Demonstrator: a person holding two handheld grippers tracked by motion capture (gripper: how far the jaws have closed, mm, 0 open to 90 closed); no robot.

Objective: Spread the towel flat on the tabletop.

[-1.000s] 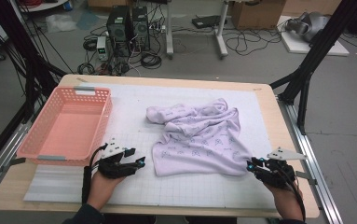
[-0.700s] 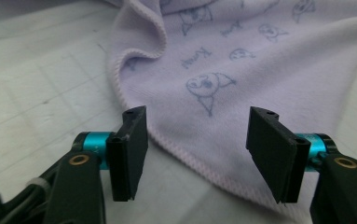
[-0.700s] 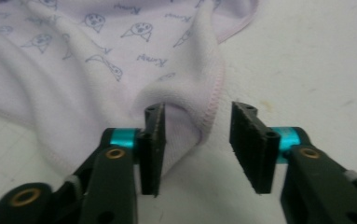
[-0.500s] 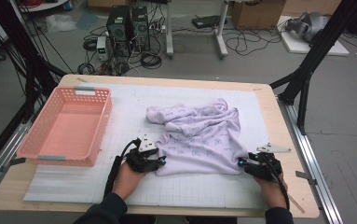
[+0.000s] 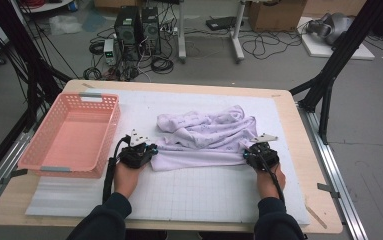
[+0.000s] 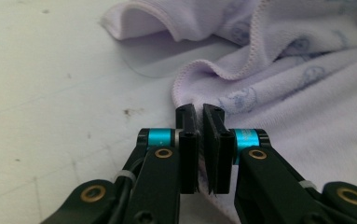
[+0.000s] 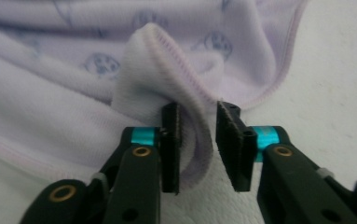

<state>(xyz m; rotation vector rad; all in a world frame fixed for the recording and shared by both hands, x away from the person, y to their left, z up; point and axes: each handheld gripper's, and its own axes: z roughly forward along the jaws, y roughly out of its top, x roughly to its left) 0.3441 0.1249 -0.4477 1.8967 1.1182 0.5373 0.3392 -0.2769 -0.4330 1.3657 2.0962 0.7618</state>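
The lilac garment (image 5: 206, 140) lies crumpled mid-tabletop (image 5: 299, 200), long axis side to side. The left tool (image 6: 199, 122) pinches its near-left hem; the right tool (image 7: 198, 122) (jaws just closing) straddles a fold at its near-right corner.

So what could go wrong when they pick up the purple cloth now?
The right gripper has a fold of the cloth between its jaws, which were just closing, but a gap shows beside one pad, so that corner might slip out. The left gripper pinches only a thin edge, which could pull free. Lifted unevenly, the cloth may bunch up.
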